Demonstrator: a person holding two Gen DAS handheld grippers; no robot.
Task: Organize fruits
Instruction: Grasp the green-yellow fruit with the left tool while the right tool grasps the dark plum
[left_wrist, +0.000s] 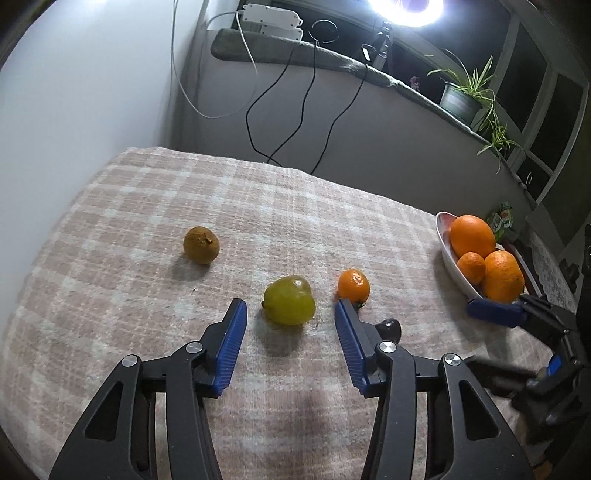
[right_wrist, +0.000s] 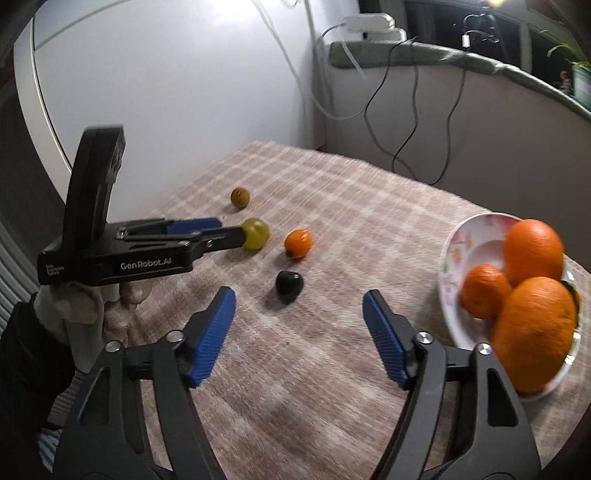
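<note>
A yellow-green fruit (left_wrist: 289, 305) lies on the checked cloth between the tips of my left gripper (left_wrist: 290, 302), whose blue pads stand apart from it on both sides. In the right wrist view the left gripper (right_wrist: 231, 227) reaches the same fruit (right_wrist: 255, 233) from the left. My right gripper (right_wrist: 299, 295) is open, with a small dark fruit (right_wrist: 289, 284) just beyond its tips. A small mandarin (right_wrist: 298, 243) and a brown round fruit (right_wrist: 240, 196) lie farther back. At the right, a white plate (right_wrist: 465, 243) holds three oranges.
The cloth-covered table (left_wrist: 147, 206) ends at a grey wall with hanging cables (left_wrist: 255, 110). A potted plant (left_wrist: 461, 96) and a bright ring light sit on the ledge behind. A gloved hand (right_wrist: 92, 306) holds the left gripper.
</note>
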